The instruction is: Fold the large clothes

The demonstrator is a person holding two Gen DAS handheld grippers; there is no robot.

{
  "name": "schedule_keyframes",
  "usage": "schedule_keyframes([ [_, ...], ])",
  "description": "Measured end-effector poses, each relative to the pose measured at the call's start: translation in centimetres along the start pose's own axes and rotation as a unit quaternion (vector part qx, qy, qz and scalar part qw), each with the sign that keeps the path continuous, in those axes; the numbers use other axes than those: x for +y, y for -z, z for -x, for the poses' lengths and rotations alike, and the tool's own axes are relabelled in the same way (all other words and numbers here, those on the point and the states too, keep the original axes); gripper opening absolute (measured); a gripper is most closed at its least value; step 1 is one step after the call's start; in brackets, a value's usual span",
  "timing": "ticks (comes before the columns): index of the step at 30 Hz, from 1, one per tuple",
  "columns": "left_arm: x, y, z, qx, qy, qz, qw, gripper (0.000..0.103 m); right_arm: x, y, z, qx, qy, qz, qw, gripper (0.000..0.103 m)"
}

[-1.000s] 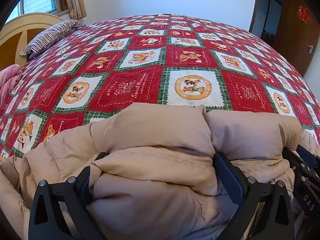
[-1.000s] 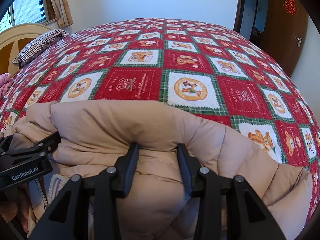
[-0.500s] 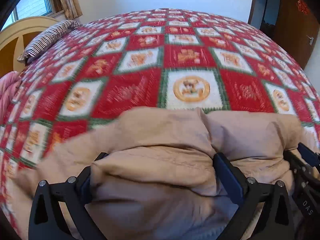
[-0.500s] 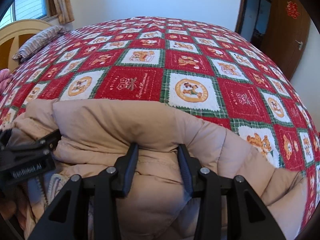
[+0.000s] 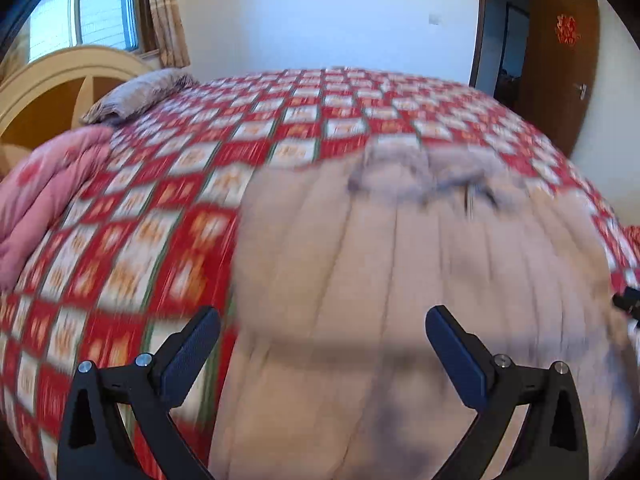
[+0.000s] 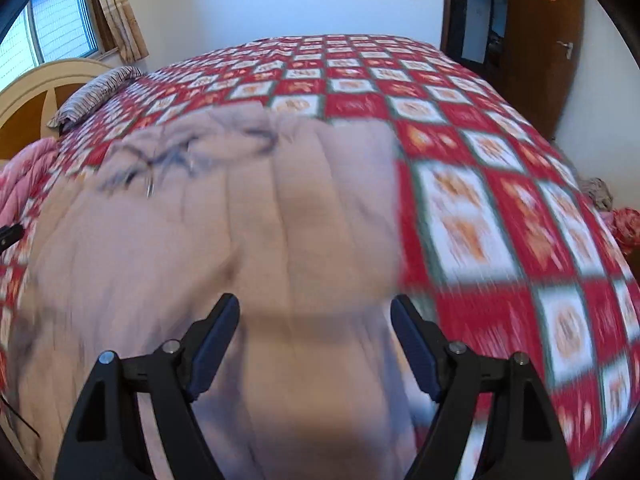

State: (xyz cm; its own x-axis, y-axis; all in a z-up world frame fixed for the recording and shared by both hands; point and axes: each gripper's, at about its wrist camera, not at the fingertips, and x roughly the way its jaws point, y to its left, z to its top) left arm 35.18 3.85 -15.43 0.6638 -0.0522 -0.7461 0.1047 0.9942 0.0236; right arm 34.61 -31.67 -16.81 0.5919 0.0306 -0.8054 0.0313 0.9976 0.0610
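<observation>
In the left wrist view a pink quilt [image 5: 44, 200] is bunched at nine o'clock, with a striped pillow [image 5: 136, 94] up at eleven o'clock against the cream headboard [image 5: 60, 68]. The red checked bedspread [image 5: 160, 208] covers the bed. The beige padded coat [image 5: 420, 272] lies spread flat on it, filling the frame from the centre to four o'clock, its collar end at one o'clock. The left gripper [image 5: 322, 344] hovers over the coat's near edge at six o'clock, its jaws wide apart and pressing on nothing. The picture is blurred.

In the right wrist view the coat [image 6: 224, 240] lies from nine o'clock to the centre, collar toward eleven o'clock, with bare bedspread [image 6: 500, 220] to its right at three o'clock. The right gripper [image 6: 316, 340] is at six o'clock above the coat's near end; its jaws are opening, the fabric lies below and between them, and the pads do not pinch it. A brown door [image 6: 536, 40] stands at one o'clock.
</observation>
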Motion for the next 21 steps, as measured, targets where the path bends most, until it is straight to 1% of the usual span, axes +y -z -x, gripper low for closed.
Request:
schedule_keyframes([
  [3,0.8,4.5,1.8,0.004,-0.027,-0.015,0.9995,0.102,-1.0,4.3,2.7,-0.001,0.007,-0.015,1.0,0.08],
  [4,1.1,6.0,2.4,0.003,-0.034,-0.019,0.9992,0.102,-1.2,5.2,3.3,-0.002,0.007,-0.02,1.0,0.08],
  [6,1.9,8.9,3.3,0.013,-0.04,-0.018,0.9989,0.102,-1.6,7.9,4.8,-0.002,0.011,-0.025,1.0,0.08],
  [7,2.3,9.9,3.6,0.018,-0.041,-0.012,0.9989,0.102,-1.7,8.6,5.3,-0.002,0.015,-0.025,1.0,0.08],
  [8,2.7,10.8,3.9,0.021,-0.039,-0.006,0.999,0.102,-1.7,9.6,5.8,-0.002,0.019,-0.026,0.999,0.08],
  [11,3.9,13.8,4.2,0.036,-0.033,0.012,0.9987,0.102,-1.9,12.4,7.1,-0.003,0.013,-0.042,0.999,0.08],
  [13,4.3,15.2,4.5,0.036,-0.027,0.023,0.9987,0.102,-2.0,13.6,7.6,-0.006,0.009,-0.052,0.999,0.08],
  [15,4.5,16.7,5.1,0.035,-0.014,0.038,0.9986,0.102,-1.9,14.7,8.1,-0.008,0.009,-0.059,0.998,0.08],
  [19,4.7,18.2,5.8,0.036,0.004,0.052,0.998,0.102,-1.6,16.9,8.8,-0.007,-0.008,-0.07,0.997,0.081],
  [21,4.8,18.8,6.0,0.038,0.018,0.059,0.9974,0.102,-1.6,18.0,8.9,0.0,-0.023,-0.078,0.997,0.079],
])
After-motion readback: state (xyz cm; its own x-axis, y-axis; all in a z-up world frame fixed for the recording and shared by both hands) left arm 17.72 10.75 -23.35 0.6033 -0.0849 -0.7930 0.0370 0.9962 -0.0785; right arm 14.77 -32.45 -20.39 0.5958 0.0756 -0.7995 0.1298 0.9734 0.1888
